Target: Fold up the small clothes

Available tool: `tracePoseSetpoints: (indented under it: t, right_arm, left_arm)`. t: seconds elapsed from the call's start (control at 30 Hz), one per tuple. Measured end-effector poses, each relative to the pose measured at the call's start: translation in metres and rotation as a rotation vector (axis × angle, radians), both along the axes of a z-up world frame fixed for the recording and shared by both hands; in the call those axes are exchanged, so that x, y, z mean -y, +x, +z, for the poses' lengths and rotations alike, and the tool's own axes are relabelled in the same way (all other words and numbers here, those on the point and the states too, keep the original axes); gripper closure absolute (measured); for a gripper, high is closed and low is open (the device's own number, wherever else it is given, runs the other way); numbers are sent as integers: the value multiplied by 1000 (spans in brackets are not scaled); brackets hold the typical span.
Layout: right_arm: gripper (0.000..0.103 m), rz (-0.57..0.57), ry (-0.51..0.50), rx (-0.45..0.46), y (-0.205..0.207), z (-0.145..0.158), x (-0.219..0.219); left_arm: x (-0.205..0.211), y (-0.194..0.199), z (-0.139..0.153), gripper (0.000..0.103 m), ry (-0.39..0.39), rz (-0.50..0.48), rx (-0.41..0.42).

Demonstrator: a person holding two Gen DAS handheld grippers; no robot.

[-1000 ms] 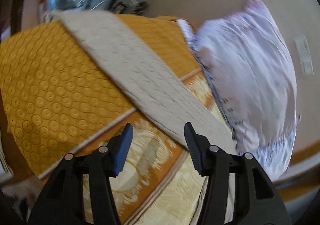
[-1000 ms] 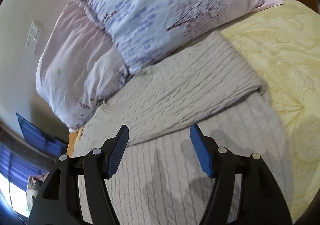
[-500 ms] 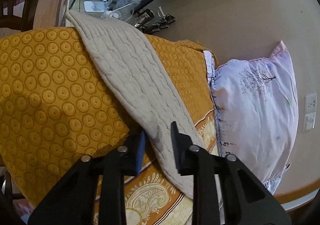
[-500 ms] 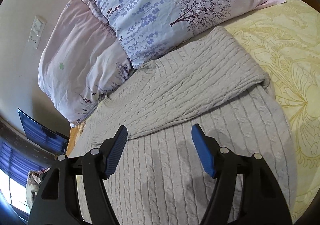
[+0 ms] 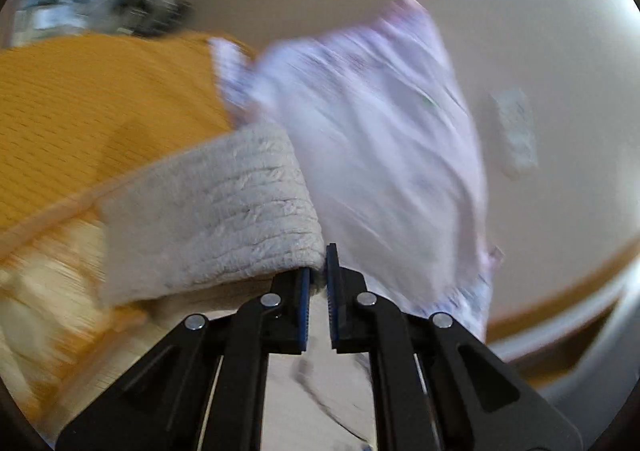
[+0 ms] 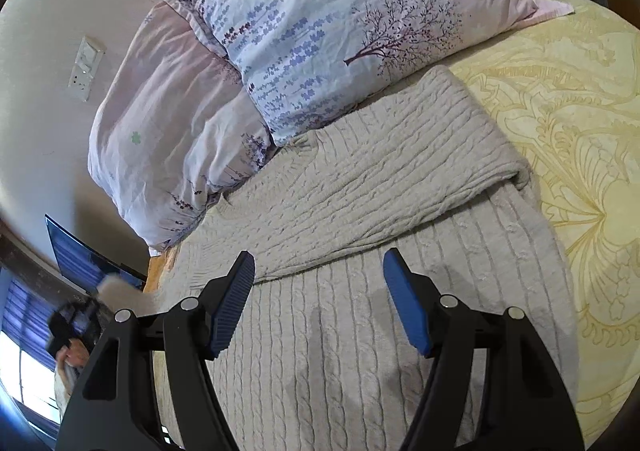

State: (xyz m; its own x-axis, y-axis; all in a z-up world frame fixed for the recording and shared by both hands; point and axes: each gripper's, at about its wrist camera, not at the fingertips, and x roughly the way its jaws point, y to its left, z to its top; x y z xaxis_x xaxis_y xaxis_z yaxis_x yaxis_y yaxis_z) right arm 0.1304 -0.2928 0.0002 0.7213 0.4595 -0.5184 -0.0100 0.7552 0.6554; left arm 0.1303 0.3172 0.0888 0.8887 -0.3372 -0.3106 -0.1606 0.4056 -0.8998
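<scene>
A grey cable-knit sweater (image 6: 360,251) lies spread on a bed, its body toward the foot and its collar near the pillows at the head. One sleeve (image 6: 380,179) is already folded across the chest. The other sleeve (image 5: 224,211) has changed most: a second ago it lay stretched over the orange bedspread (image 5: 100,103) toward the bed's side edge, and the left tool (image 5: 318,291) hovered over it with jaws apart. Those jaws have just closed, and the sleeve's end is now pinched between them, lifted clear of the bedspread and doubled over itself. The left view is blurred, in keeping with a quick swing toward the pillows (image 5: 380,151).

The right tool (image 6: 320,299) hangs over the sweater's body, its jaws wide, holding nothing, as it did a second ago.

This looks like the second sleeve fold under way: the sleeve probably needs carrying across the chest and laying flat over the first one.
</scene>
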Motion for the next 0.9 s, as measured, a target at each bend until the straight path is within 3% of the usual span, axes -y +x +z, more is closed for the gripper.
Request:
tracePoseSetpoints:
  t: [0.13, 0.27, 0.5, 0.57, 0.67, 0.8, 0.9]
  right_arm:
    - [34, -4, -11, 14, -4, 1, 4]
    - [34, -19, -18, 15, -8, 0, 11]
    - [34, -34, -41, -1, -12, -3, 22]
    - [34, -30, -62, -4, -12, -2, 20]
    - [34, 0, -98, 2, -11, 4, 14]
    - [34, 102, -197, 46, -5, 25, -12]
    - [34, 207, -299, 92, 1, 39, -42]
  left_arm:
    - [76, 33, 21, 96, 0, -173, 81]
    - [160, 64, 13, 96, 2, -330, 102]
    - [275, 96, -57, 96, 73, -501, -87]
    - [290, 96, -74, 95, 107, -539, -137]
    - [301, 92, -85, 81, 144, -615, -206]
    - [277, 64, -75, 53, 163, -686, -152]
    - [235, 47, -53, 52, 292, -616, -97]
